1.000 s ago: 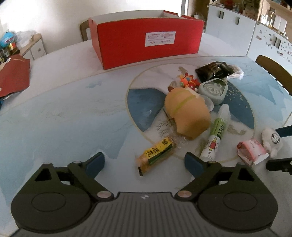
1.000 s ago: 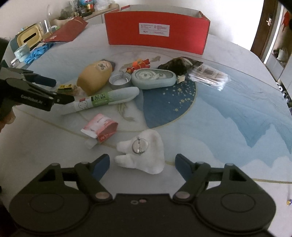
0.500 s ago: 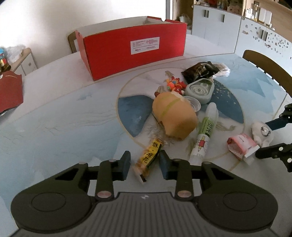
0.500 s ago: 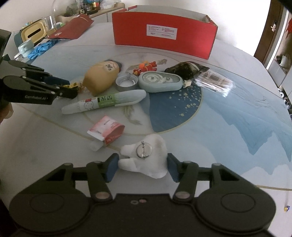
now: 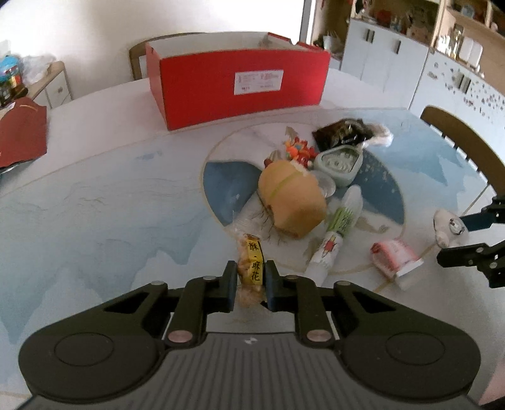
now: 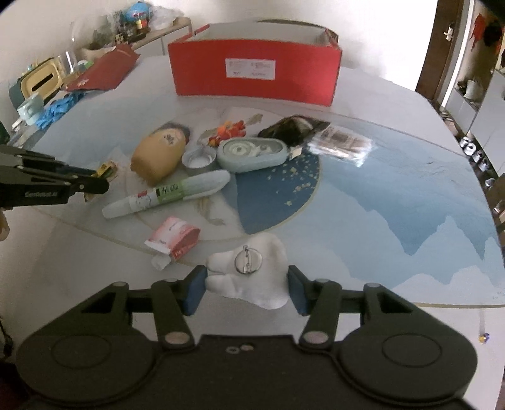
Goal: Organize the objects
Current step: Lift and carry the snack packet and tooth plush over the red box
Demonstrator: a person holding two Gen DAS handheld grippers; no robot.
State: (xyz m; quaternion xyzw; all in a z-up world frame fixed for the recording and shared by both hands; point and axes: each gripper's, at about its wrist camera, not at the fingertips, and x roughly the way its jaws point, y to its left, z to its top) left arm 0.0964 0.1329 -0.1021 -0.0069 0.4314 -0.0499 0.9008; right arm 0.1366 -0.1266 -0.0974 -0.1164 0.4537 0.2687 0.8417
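The tabletop [image 5: 94,195] is large and rounded, pale with a painted blue-and-white landscape and a dark blue disc ringed in gold near its middle. A plain white wall [image 5: 126,28] stands behind its far edge, washed out by strong daylight. A wooden chair back [image 5: 136,63] peeks above the far edge, and another curved chair back [image 5: 464,148] stands at the right edge. White cabinets [image 5: 394,75] with open wooden shelves [image 5: 467,19] above line the right side of the room. A low white sideboard [image 5: 53,85] stands at the left, cluttered on top. In the right wrist view, a dark brown door [image 6: 442,44] stands past the far right corner.
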